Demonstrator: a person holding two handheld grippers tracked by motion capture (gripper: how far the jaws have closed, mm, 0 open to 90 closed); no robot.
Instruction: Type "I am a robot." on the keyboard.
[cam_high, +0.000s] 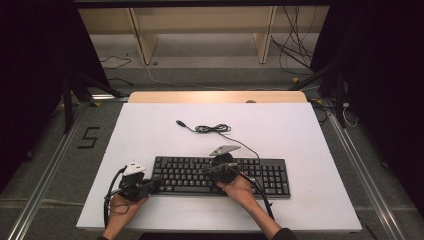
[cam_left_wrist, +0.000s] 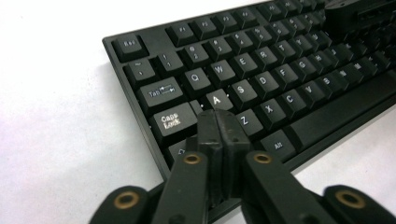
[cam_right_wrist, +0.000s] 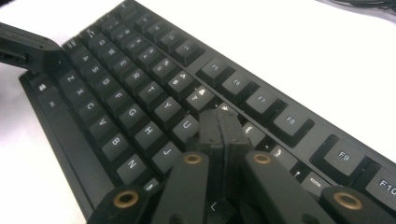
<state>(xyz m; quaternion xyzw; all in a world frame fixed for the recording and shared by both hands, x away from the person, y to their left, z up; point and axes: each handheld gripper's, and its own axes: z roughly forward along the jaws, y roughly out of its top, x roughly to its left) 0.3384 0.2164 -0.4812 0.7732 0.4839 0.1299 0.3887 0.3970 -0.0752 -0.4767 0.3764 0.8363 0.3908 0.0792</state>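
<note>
A black keyboard (cam_high: 270, 176) lies across the near half of the white table top (cam_high: 150, 130). My left gripper (cam_high: 157, 183) is at its left end, jaws shut with nothing between them; in the left gripper view its tips (cam_left_wrist: 218, 122) rest just below the A key, beside Caps Lock (cam_left_wrist: 171, 121). My right gripper (cam_high: 205, 171) hovers over the middle of the keyboard, also shut and holding nothing. In the right gripper view its tips (cam_right_wrist: 219, 122) sit by the U and J keys. Each gripper view also catches the other gripper: the right gripper (cam_left_wrist: 355, 11) and the left gripper (cam_right_wrist: 23, 49).
The keyboard's cable (cam_high: 212, 128) lies bundled behind it, ending in a loose USB plug (cam_high: 180, 122). A wooden strip (cam_high: 215, 96) borders the table's far edge. Beyond stand wooden shelf legs (cam_high: 145, 42), floor cables (cam_high: 295, 50) and dark stand legs (cam_high: 67, 100).
</note>
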